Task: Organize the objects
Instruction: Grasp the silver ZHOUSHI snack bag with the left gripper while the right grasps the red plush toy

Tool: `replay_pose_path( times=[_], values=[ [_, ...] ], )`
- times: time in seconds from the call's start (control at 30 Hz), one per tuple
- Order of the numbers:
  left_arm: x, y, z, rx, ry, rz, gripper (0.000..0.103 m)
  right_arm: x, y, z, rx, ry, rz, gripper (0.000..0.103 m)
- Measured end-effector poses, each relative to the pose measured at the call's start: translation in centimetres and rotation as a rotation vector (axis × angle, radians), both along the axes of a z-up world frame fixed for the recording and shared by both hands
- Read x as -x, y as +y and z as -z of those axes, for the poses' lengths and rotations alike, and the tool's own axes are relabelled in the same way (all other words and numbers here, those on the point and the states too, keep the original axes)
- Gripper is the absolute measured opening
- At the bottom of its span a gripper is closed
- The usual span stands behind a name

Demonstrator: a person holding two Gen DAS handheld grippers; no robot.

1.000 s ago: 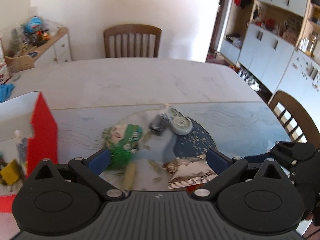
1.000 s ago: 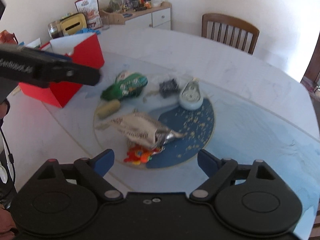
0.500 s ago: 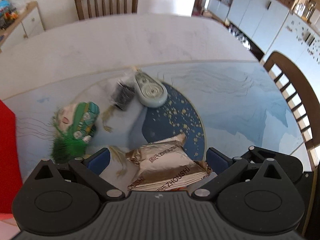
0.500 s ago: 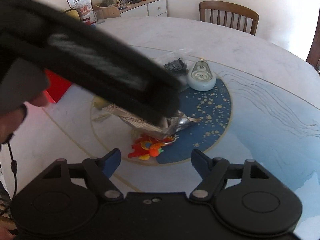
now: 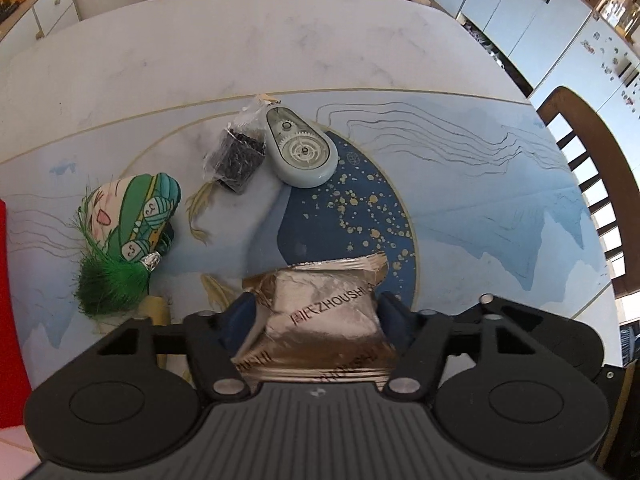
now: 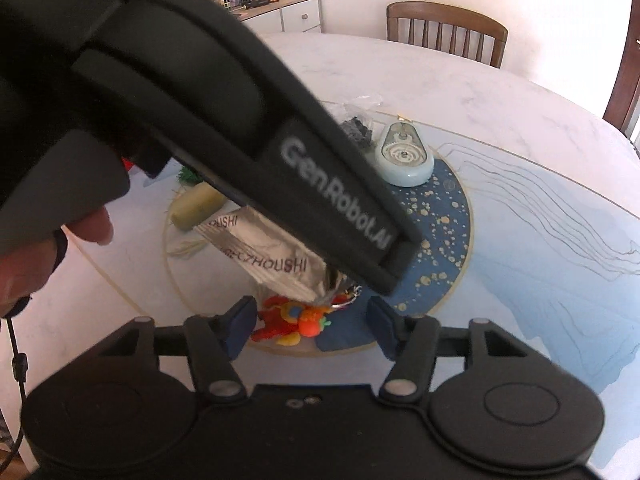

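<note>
Marble-patterned tabletop (image 5: 280, 52) with a blue painted disc carries the loose items; wooden chairs stand at its far and right edges, and white cabinets line the wall beyond.

Left gripper (image 5: 316, 312): jaws closed in on a foil snack packet (image 5: 324, 308); both blue pads sit against the packet's sides, so the packet is gripped between them; the packet's far end lies over the rim of the blue disc. In the right wrist view the body of this gripper crosses the frame diagonally, marked "GenRobot.AI", with the packet (image 6: 272, 256) under its tip.

Right gripper (image 6: 310, 320): jaws wide apart and holding nothing; a red and orange toy (image 6: 292, 320) lies on the tabletop between the pads, partly tucked beneath the packet; contact between pads and toy cannot be told.

Other items:
- green tasselled charm (image 5: 128, 232), left of the packet, well apart from it;
- correction tape dispenser (image 5: 300, 148), pale blue, on the far rim of the disc;
- clear bag of small black pieces (image 5: 236, 156), touching the dispenser's left side;
- pale yellow roll (image 6: 196, 210), just beside the packet's near-left end;
- red box (image 5: 8, 292), at the left edge of the left wrist view.
</note>
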State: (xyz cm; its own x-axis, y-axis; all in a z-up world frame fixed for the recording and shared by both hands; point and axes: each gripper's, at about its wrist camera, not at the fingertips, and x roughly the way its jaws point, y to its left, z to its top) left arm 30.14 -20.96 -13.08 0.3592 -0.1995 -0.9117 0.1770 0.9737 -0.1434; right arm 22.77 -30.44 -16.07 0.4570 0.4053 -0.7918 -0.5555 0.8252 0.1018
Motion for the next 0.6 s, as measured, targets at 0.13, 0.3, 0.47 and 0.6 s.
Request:
replay_pose_path(
  times=[0.13,0.3,0.47,0.6],
  values=[
    [0.5,0.0,-0.2,-0.016,-0.022,0.004,0.057,0.3,0.2,0.0,0.008,-0.005,-0.013,0.049],
    [1.0,1.0,-0.9,0.008,-0.046,-0.031,0.053,0.4,0.2,-0.1,0.001,0.004,-0.016,0.038],
    [1.6,2.4,-2.1,0.047,-0.082,-0.066,0.047,0.5,0.0,-0.2,0.001,0.009,-0.005,0.036],
    [2.3,3.6,-3.0,0.073,-0.107,-0.085,0.028,0.4,-0.3,-0.7,-0.006,0.011,0.011,0.036]
  ],
)
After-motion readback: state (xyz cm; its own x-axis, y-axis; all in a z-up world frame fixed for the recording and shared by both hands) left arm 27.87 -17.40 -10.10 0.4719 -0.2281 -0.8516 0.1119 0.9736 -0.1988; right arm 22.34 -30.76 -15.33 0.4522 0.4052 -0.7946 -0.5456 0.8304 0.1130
